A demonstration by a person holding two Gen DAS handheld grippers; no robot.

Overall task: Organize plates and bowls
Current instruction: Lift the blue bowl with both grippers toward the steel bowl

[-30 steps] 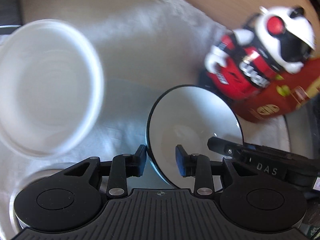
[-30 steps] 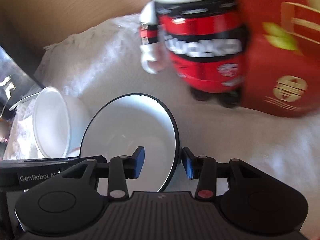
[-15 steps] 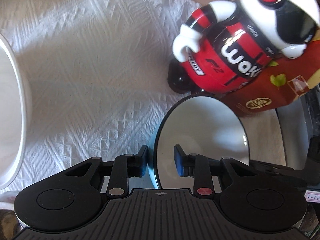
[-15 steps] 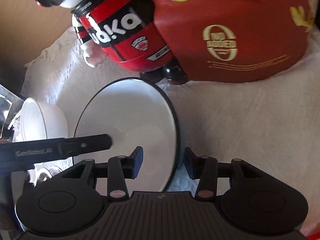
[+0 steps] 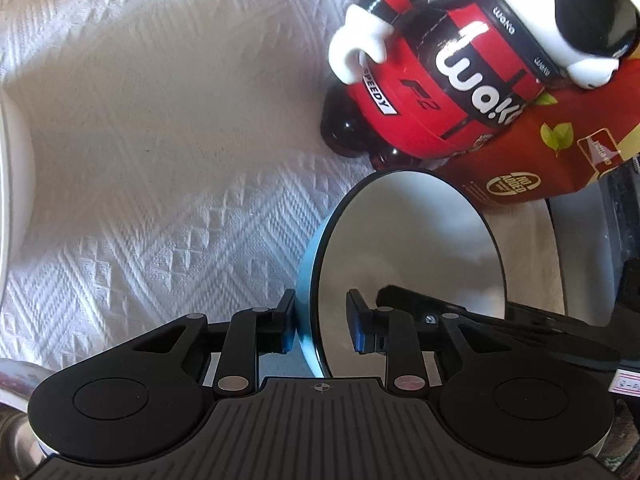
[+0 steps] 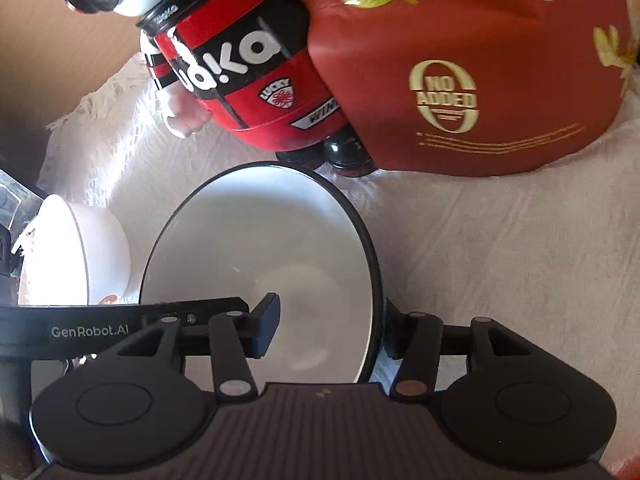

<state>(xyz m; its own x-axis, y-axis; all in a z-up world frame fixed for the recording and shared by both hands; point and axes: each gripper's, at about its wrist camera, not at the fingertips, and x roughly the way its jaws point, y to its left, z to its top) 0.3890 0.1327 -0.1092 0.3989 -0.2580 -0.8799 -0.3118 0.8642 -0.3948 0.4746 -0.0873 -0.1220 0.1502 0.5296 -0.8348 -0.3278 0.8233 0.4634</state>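
Observation:
A bowl, blue outside, white inside with a black rim, sits low over the white cloth in front of a toy figure. My left gripper is shut on the bowl's near rim, one pad on the blue wall and one inside. On the opposite rim my right gripper is opening its jaws; the rim stands between them, with the inner pad clear of the wall. A second, plain white bowl lies tilted at the left, and its edge shows in the left wrist view.
A red, black and white toy figure and a red carton stand just behind the blue bowl. A white textured cloth covers the table, and bare wood shows beyond its fringe.
Both grippers moved down and toward the toy and carton with the blue bowl. The left jaws narrowed onto the rim. The right jaws widened off it.

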